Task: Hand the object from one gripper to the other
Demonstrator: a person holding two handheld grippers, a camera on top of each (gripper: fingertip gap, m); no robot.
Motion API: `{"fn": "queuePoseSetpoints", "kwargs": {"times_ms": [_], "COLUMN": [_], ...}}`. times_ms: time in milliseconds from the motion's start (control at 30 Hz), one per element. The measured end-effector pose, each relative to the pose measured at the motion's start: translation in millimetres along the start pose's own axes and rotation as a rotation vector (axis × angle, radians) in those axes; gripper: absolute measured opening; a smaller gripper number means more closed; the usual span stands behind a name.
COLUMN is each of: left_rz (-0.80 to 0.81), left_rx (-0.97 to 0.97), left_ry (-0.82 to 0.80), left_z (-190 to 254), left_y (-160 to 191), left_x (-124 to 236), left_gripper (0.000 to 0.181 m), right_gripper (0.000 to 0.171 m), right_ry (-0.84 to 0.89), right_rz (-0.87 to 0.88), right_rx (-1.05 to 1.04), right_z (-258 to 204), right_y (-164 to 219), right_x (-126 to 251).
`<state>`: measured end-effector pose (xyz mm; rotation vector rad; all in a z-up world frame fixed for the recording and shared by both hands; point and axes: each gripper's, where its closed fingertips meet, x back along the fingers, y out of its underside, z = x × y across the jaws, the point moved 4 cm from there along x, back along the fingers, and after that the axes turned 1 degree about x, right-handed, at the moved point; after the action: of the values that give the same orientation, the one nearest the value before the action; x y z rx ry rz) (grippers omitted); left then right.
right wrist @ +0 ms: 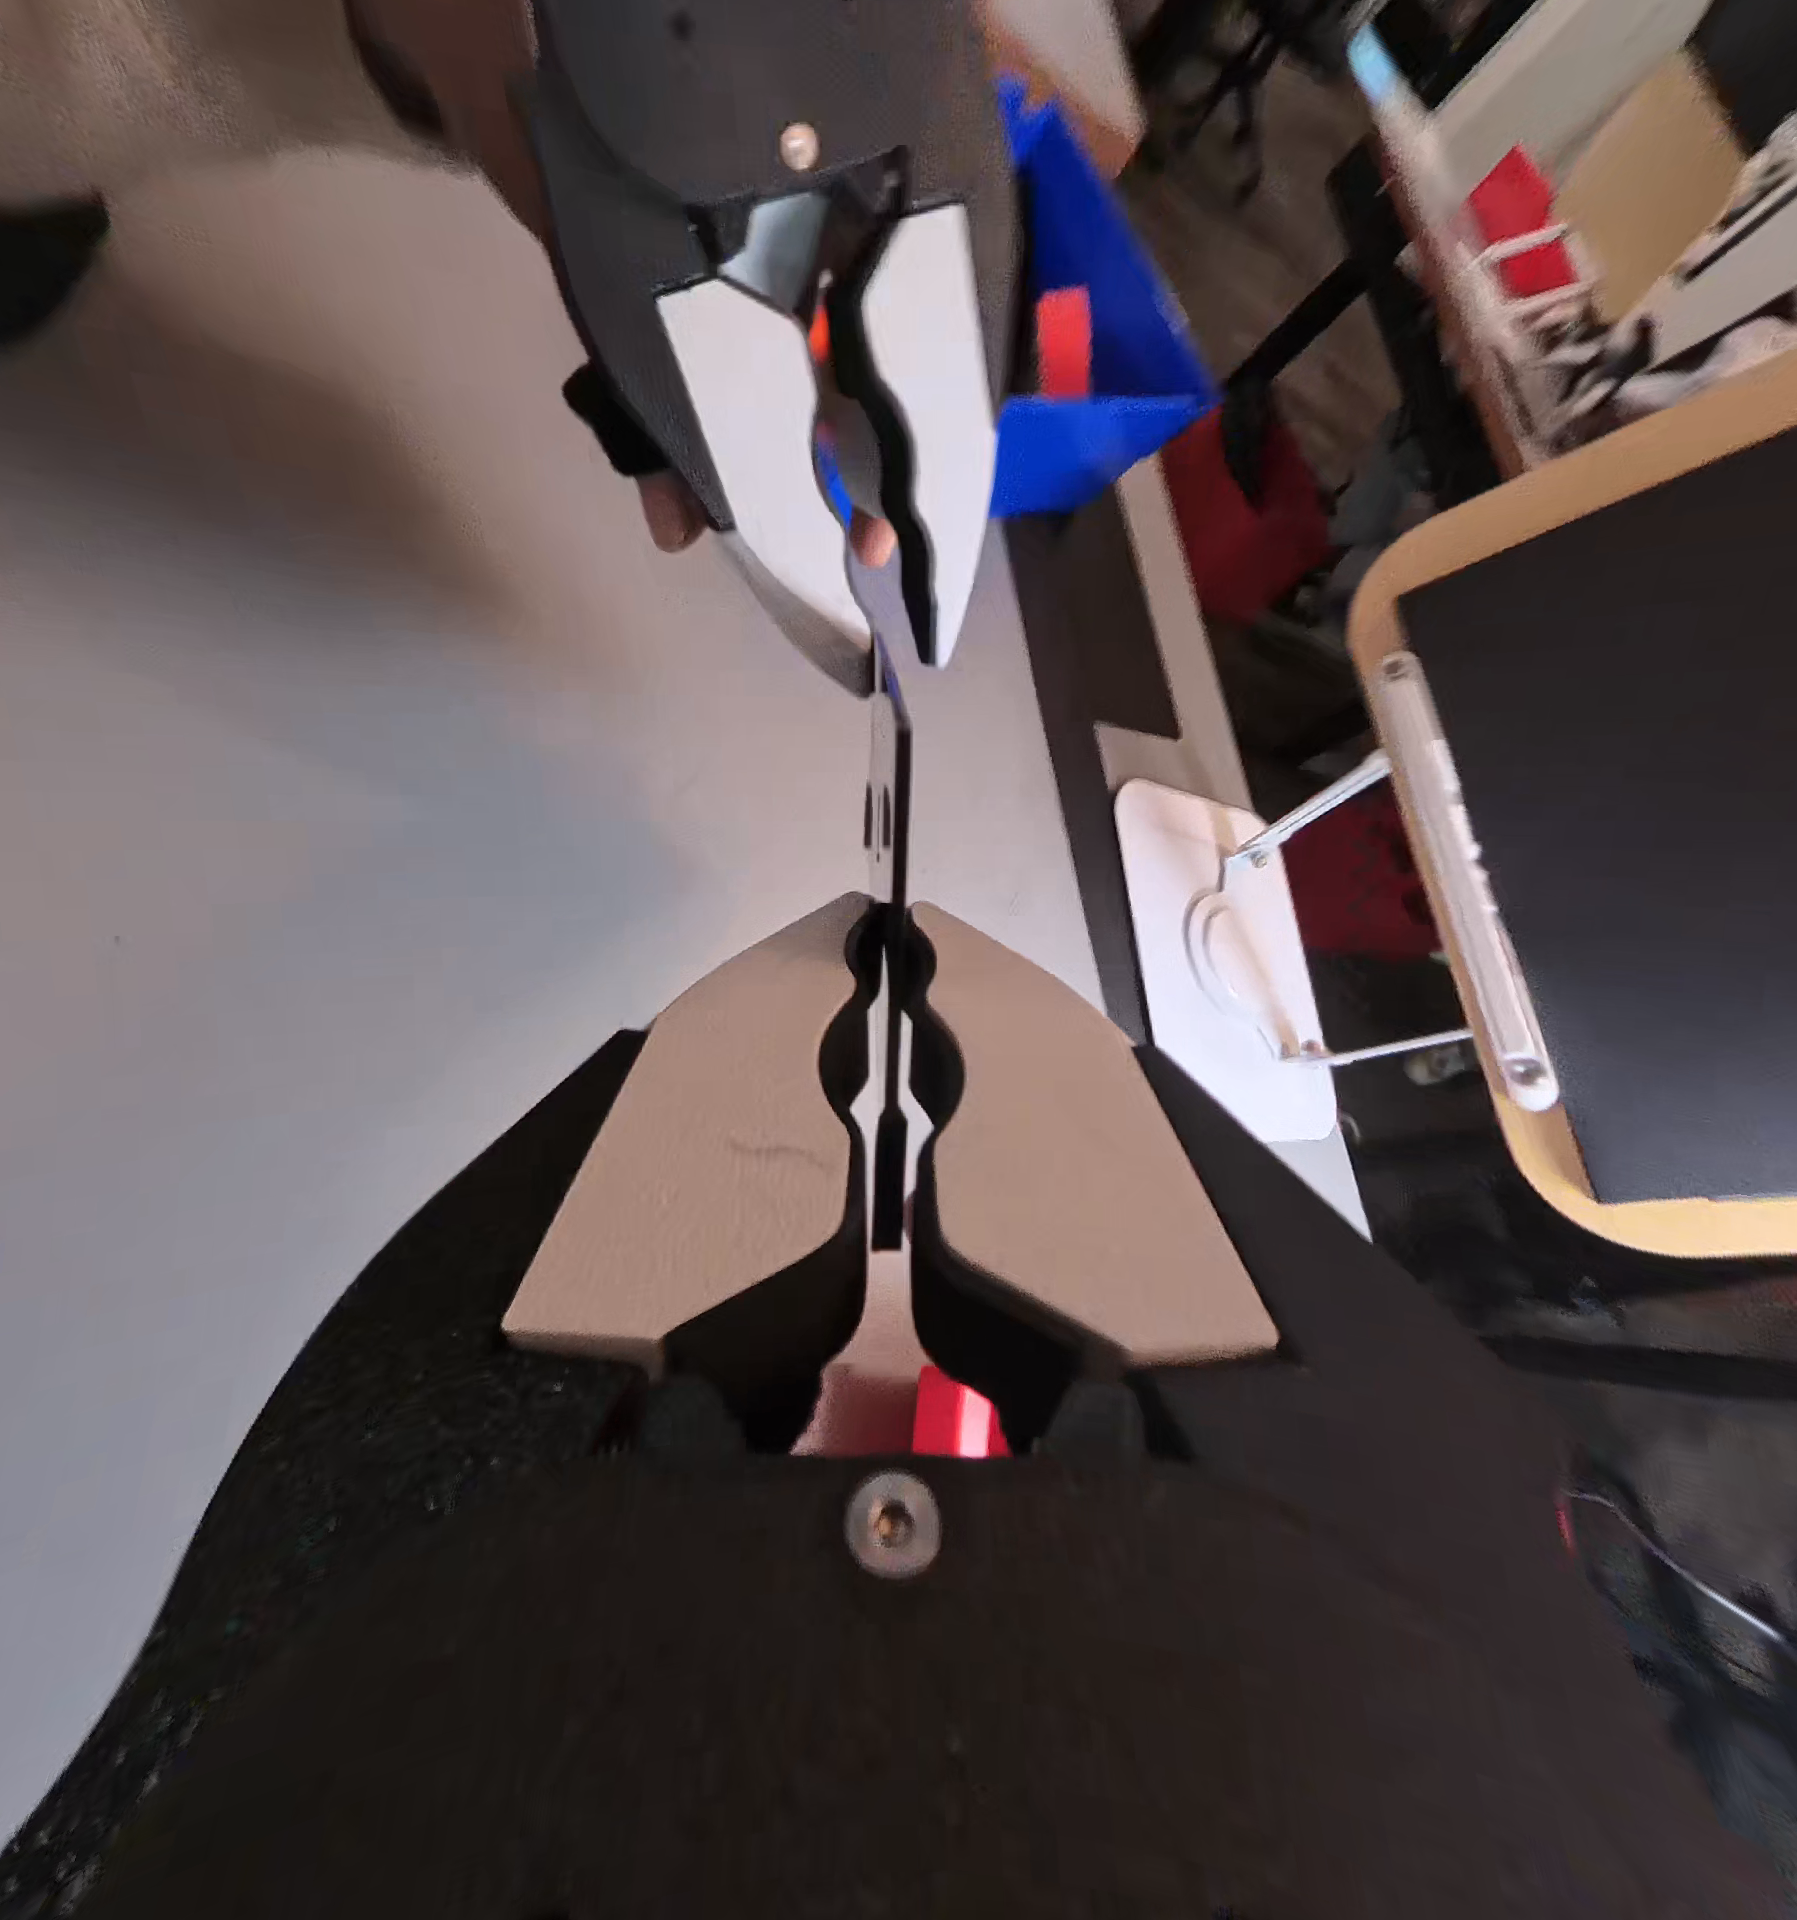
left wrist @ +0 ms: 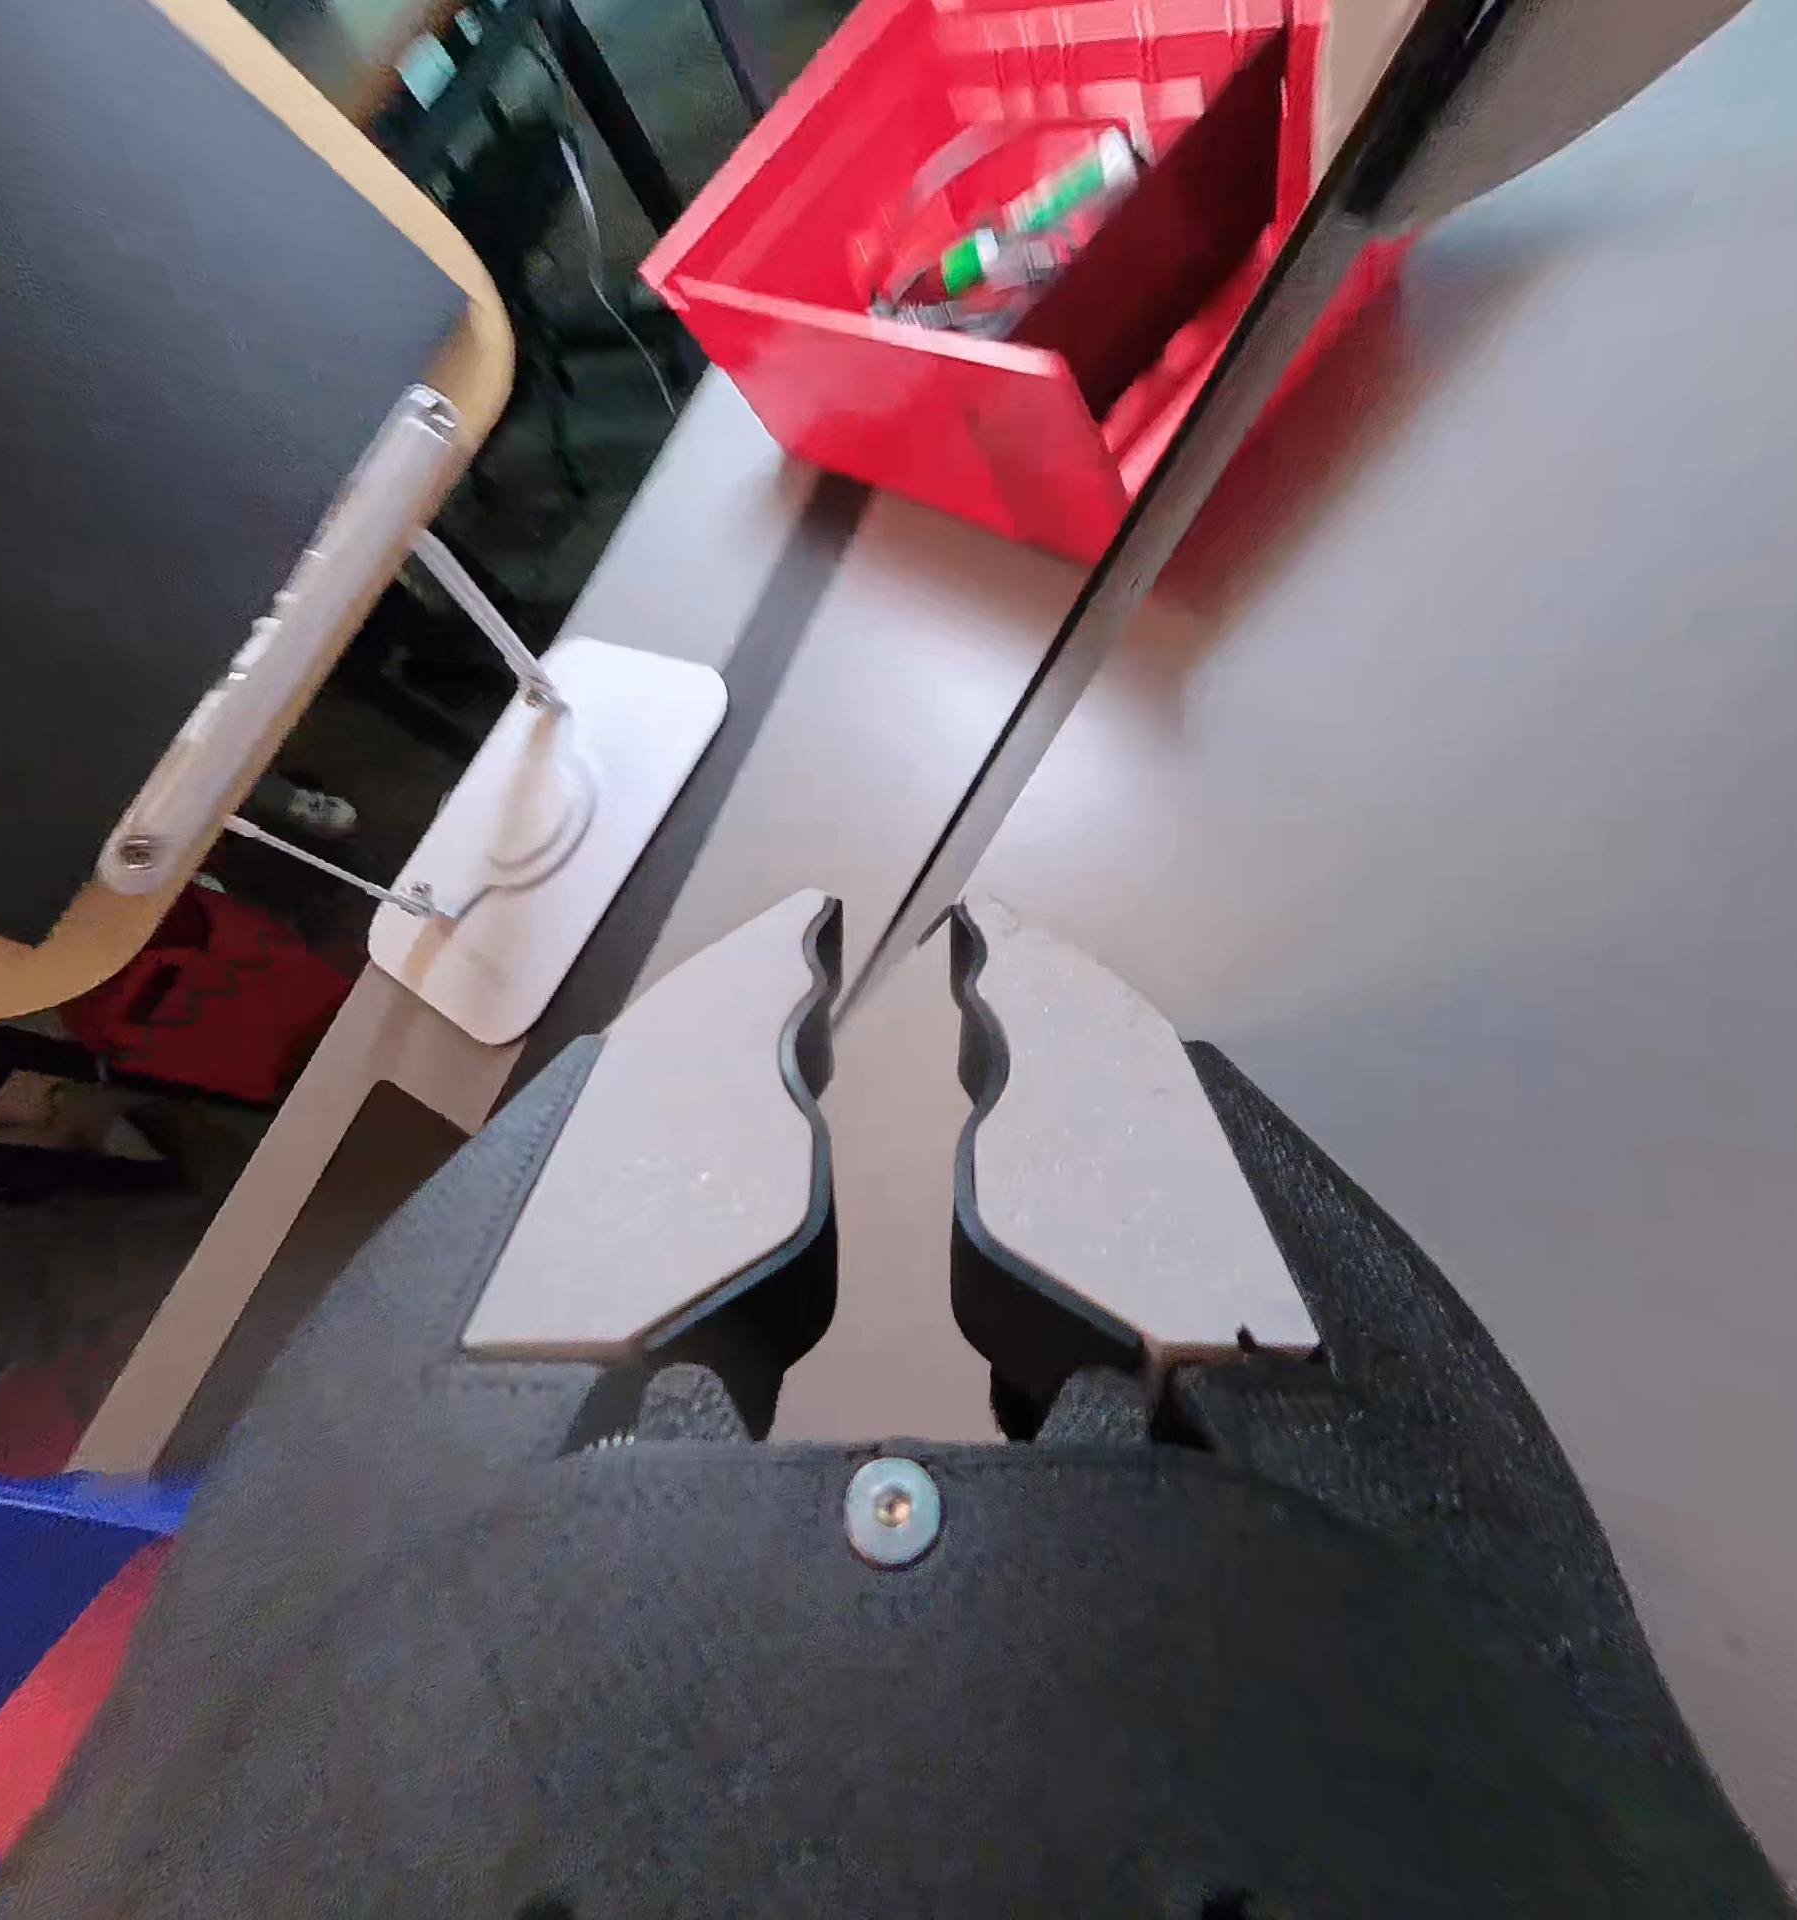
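The object is a thin black flat strip, seen edge-on. My right gripper is shut on one end of it, and the strip runs back between its grey fingers. The strip's far end reaches between the fingers of my left gripper, which faces me from above. In the left wrist view the strip runs from the upper right down into the left gripper. That gripper's jaws stand apart, with the strip's tip close to the left finger.
A red bin holding small items sits on the pale grey table. A blue bin stands behind the left gripper. A black board with a wooden rim stands on a white base at the table's edge.
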<state>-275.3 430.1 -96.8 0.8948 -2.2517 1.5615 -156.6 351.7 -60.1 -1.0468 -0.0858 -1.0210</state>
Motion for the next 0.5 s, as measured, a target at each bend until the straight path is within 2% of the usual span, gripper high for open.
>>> {"fn": "queuePoseSetpoints", "kwargs": {"times_ms": [33,100,233,300,400,500], "left_rz": [0.058,0.157,0.309,0.378,0.468,0.564], "left_rx": [0.042,0.130,0.244,0.286,0.333,0.372], "left_ry": [-0.006,0.001,0.013,0.028,0.067,0.130], "left_z": [-7,-18,-29,-28,-23,-13], "left_y": [-3,-7,-15,-22,-35,-49], "left_x": [6,17,27,29,32,35], "left_gripper": [0.021,0.022,0.024,0.025,0.028,0.031], "right_gripper": [0.002,0.002,0.002,0.002,0.002,0.002], "right_ry": [0.019,0.073,0.173,0.174,0.089,-0.028], "right_rz": [0.072,0.261,0.800,1.028,1.271,1.427], "right_rx": [-0.038,-0.118,-0.318,-0.442,-0.637,-0.833], "right_z": [8,25,58,70,79,79], "right_y": [0,-2,-7,0,15,24], "right_x": [12,39,96,110,100,66]}}
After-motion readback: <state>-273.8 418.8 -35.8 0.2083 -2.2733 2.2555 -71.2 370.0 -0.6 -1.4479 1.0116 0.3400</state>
